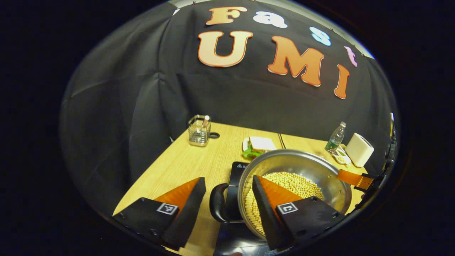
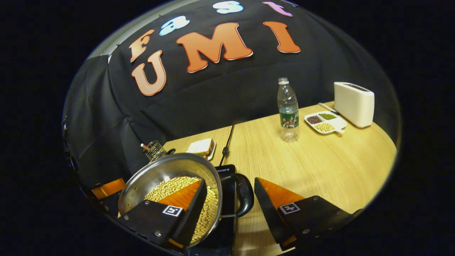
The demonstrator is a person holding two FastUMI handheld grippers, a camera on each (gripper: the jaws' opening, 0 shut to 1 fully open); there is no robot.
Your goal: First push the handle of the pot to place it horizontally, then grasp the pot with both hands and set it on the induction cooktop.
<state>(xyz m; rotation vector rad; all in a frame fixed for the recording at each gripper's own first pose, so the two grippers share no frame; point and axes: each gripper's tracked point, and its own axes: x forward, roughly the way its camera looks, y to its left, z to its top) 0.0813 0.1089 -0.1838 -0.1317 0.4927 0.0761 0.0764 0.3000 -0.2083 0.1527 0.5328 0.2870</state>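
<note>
Here the pot [image 1: 302,170], holding pale beans [image 1: 291,183], has each gripper's parted fingers straddling its rim.

Left hand-held gripper [image 1: 227,199] and right hand-held gripper [image 2: 229,199], fingers spread wide apart.

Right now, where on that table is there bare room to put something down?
The widest bare patch is the wood in front of the water bottle, divided tray and toaster, right of the cord. Another lies before the wire basket. It is crowded around the pot, cooktop and sandwich plate.
</note>
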